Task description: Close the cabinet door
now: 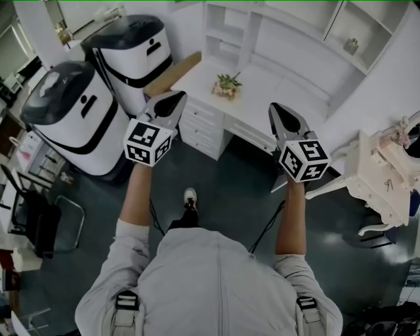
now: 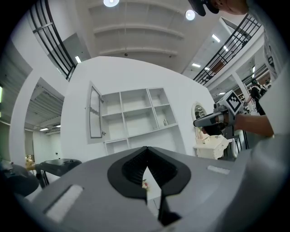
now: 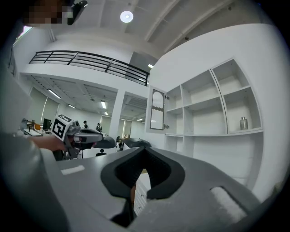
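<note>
left gripper point(image 1: 172, 100) and right gripper point(image 1: 278, 109) (jaws pressed together, holding nothing) face the wall cabinet point(image 3: 213, 108); its door point(image 3: 157, 110) stands open at the cabinet's left.

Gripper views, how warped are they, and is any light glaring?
Left gripper view: fisheye, black corners, shelf unit bowed, ceiling lamp blown out. Right gripper view: same curving, round lamp glaring. Head view: dim, even, slightly soft.

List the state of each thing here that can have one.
cabinet door, open, swung out at the shelf unit's left side
left gripper, shut, nothing held
right gripper, shut, nothing held
desk drawers, closed
bottle, upright on a shelf
</note>
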The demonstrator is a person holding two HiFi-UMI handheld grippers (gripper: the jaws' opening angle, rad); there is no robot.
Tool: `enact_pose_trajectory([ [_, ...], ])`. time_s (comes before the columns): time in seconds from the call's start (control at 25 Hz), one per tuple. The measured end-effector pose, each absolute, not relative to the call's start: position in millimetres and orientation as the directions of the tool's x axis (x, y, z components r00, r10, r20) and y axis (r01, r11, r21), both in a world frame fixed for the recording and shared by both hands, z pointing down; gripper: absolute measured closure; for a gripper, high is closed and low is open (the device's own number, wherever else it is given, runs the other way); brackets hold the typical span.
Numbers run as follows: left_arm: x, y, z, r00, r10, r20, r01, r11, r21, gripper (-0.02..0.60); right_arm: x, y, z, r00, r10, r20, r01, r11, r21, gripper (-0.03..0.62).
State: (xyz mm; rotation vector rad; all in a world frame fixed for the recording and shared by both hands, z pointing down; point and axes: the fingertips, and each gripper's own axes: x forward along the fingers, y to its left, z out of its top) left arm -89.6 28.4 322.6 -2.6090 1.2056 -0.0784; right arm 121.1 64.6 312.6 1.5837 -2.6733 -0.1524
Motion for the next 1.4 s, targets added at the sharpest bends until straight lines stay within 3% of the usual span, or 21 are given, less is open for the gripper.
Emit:
enact_pose_trajectory([
  [0.68,-147,-207,315,0.655,-0.755,-0.036,-0.741,-0.632,-0.228,0.562,54,-161,291,-0.478,-0.878,-0.037,-0.878,0.476,0.054,0.592],
  [1.4,-183,-347,345,0.633,-0.774,-0.008,-0.773,-0.631,-0.073,0.550,42,-273,310,-0.445,-0.895,-0.017,-0.894,0.445,-0.054,0.592],
])
